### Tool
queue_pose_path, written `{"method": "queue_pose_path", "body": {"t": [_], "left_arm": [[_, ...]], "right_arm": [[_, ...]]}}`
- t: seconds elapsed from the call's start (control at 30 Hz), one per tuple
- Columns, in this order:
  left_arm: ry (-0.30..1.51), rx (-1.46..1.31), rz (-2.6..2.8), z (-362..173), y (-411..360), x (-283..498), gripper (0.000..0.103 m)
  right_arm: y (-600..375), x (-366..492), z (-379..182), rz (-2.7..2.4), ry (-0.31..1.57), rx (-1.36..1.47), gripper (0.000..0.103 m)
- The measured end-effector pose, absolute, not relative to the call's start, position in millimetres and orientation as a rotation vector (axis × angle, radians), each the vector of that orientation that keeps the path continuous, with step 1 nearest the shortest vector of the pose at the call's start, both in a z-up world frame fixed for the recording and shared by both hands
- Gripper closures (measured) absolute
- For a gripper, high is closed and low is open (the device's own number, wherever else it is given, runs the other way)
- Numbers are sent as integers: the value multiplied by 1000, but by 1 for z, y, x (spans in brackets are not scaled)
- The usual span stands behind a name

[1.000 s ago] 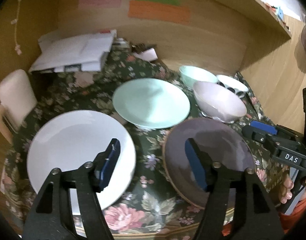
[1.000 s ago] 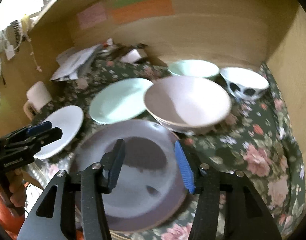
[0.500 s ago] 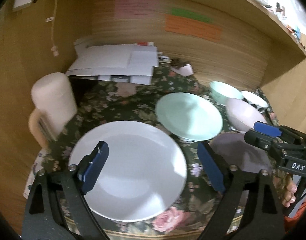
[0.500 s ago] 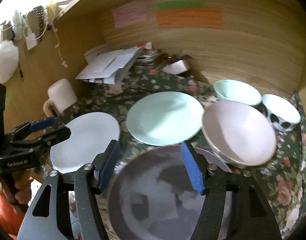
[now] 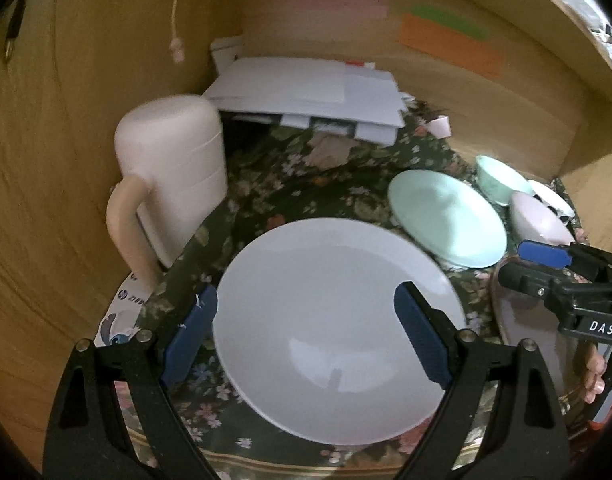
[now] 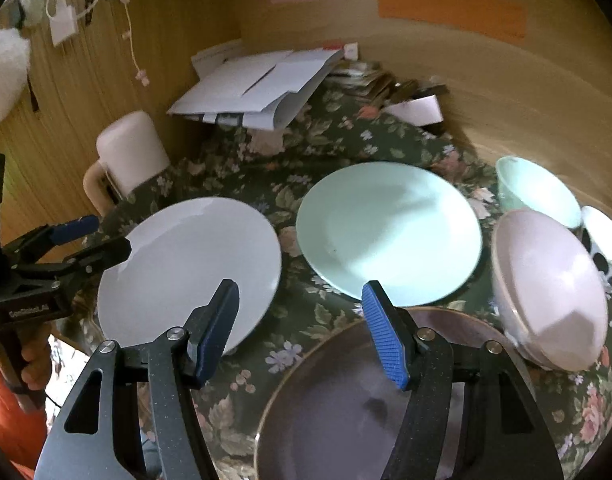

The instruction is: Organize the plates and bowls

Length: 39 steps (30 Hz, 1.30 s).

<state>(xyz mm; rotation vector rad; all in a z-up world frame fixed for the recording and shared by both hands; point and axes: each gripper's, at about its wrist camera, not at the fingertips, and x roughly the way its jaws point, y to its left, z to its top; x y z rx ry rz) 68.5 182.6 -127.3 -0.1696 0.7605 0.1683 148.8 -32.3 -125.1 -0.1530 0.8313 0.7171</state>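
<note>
Risk we note: left gripper, jaws wide and empty, straddles the white plate at near left, right gripper also empty over dark plate; shallow rims may slip off pads.

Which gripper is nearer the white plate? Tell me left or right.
Left. The left gripper hangs right over the white plate, open fingers astride it. The right gripper is off to the side, over the dark plate.

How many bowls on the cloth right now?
3, all at the right end: mint bowl at the back, pink bowl in front of it, spotted white bowl farthest right, partly hidden.
</note>
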Motion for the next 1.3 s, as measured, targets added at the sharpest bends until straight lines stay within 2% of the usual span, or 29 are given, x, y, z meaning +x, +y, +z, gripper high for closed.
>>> {"method": "queue_pose_path", "body": {"t": [0.3, 0.37, 0.53, 0.73, 0.77, 1.3], "left_arm": [[800, -202, 200, -146, 211, 68, 12], [808, -215, 198, -150, 215, 67, 16], [838, -239, 179, -158, 220, 68, 37], [862, -254, 167, -164, 222, 67, 57], [861, -251, 168, -165, 222, 67, 57], [891, -275, 148, -180, 222, 73, 59]], "right_arm": [[-1, 158, -143, 734, 914, -206, 43], [5, 160, -149, 736, 935, -216, 43], [16, 167, -161, 744, 993, -221, 45], [23, 174, -170, 757, 1059, -216, 68], [25, 175, -172, 762, 1070, -224, 72], [36, 175, -173, 769, 1071, -221, 72]]}}
